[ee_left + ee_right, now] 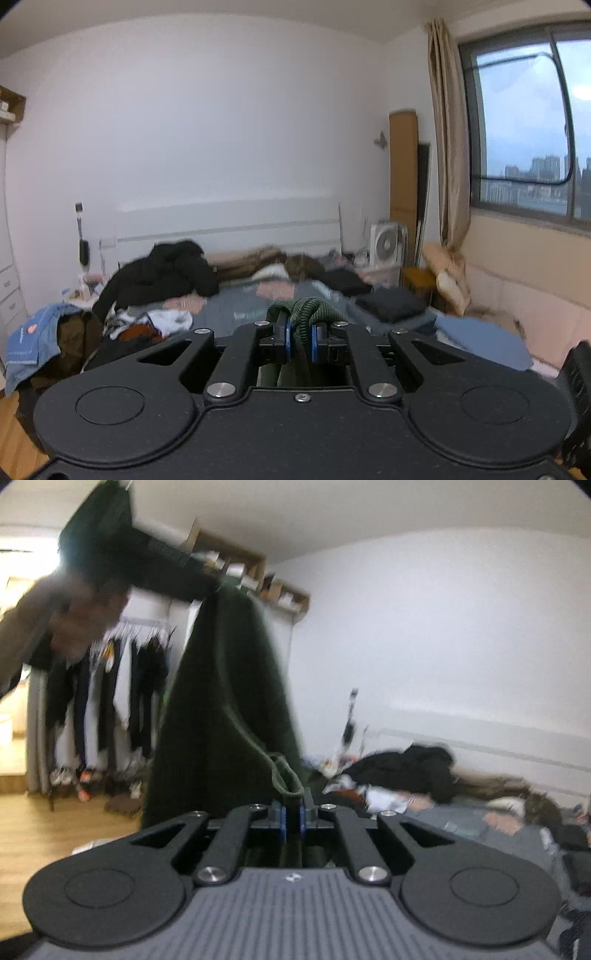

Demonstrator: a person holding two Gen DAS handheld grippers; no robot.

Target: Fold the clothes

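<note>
Your left gripper (300,341) clenches the ribbed edge of a dark green sweater (229,709); your right gripper (293,819) grasps its hem, the sweater hanging above the bed (236,314).

left gripper (299,341): jaws clamped on green knit sweater (308,308), roughly level | right gripper (292,818): jaws pinched on sweater's ribbed edge, level

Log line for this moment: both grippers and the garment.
left gripper: shut on dark green sweater | right gripper: shut on ribbed edge | sweater: hanging in air, unfolded | bed: ahead, cluttered
</note>
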